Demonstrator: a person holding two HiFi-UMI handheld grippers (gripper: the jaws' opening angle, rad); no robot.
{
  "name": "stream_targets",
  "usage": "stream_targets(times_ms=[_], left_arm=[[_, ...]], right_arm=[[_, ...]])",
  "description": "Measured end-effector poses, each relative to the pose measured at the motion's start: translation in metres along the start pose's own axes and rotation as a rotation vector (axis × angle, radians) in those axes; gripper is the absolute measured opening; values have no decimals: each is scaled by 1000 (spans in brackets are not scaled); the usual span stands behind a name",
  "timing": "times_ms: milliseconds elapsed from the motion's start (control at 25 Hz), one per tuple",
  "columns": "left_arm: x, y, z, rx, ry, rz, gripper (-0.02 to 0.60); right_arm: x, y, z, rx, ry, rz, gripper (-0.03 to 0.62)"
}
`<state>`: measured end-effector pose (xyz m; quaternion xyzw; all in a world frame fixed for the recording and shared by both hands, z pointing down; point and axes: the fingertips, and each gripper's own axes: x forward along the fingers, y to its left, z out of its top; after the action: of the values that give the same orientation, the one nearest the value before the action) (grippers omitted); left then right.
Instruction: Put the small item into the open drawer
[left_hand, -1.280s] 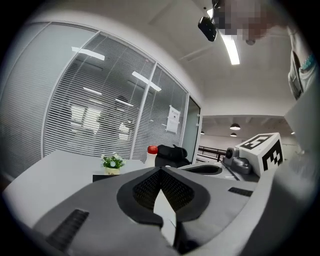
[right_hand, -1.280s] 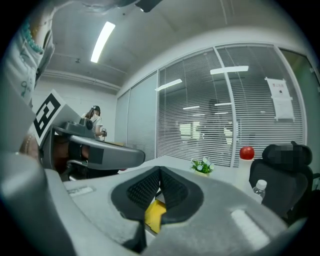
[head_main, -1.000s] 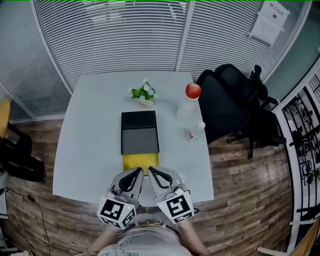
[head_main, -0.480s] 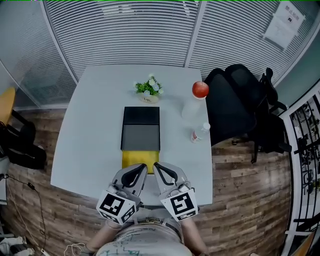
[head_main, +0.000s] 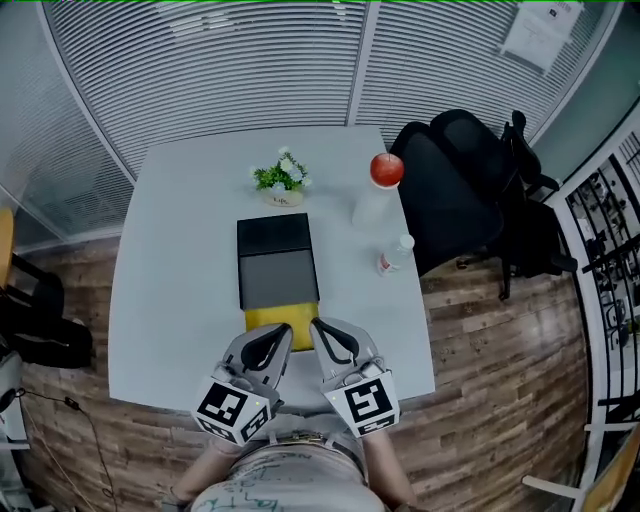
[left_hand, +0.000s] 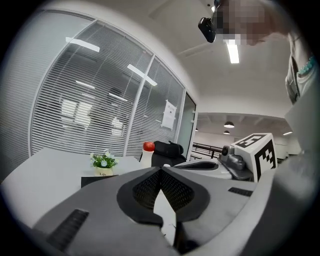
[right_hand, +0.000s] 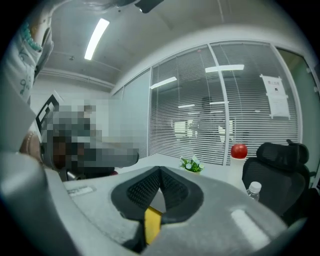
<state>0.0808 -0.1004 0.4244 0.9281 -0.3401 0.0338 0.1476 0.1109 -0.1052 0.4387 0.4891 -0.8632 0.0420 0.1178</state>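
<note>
The left gripper (head_main: 284, 334) and right gripper (head_main: 316, 326) are hovering clenched and empty at 6 o'clock of the open drawer (head_main: 279, 317). The small bottle (head_main: 393, 255), presumably the item, is standing at 3 o'clock; a glancing grasp could topple it off the table (head_main: 180, 250).

Held out side by side at the near edge, the person's left gripper (head_main: 283, 336) and right gripper (head_main: 319, 330) point away and slightly down, tips angled toward each other, marker cubes nearest the torso, both pairs of jaws closed together.
</note>
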Motion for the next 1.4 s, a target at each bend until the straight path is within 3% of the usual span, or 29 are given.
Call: stream_targets(times_ms=[200,640,1080,1400], left_arm=[[-11,16,5,14,14,-60,-3],[-38,29,-1,5,25,-105,-3],[-40,25,-5,-1,30,-133,-3],[-42,19,-5,4,26,-135,-3]], right_arm=[[14,19,5,38,6,-38,3],[21,38,-1,22,23,-103,3],[2,17,-31,-26,122,-204,3],[-30,-22,-67,-45,234,-286,3]])
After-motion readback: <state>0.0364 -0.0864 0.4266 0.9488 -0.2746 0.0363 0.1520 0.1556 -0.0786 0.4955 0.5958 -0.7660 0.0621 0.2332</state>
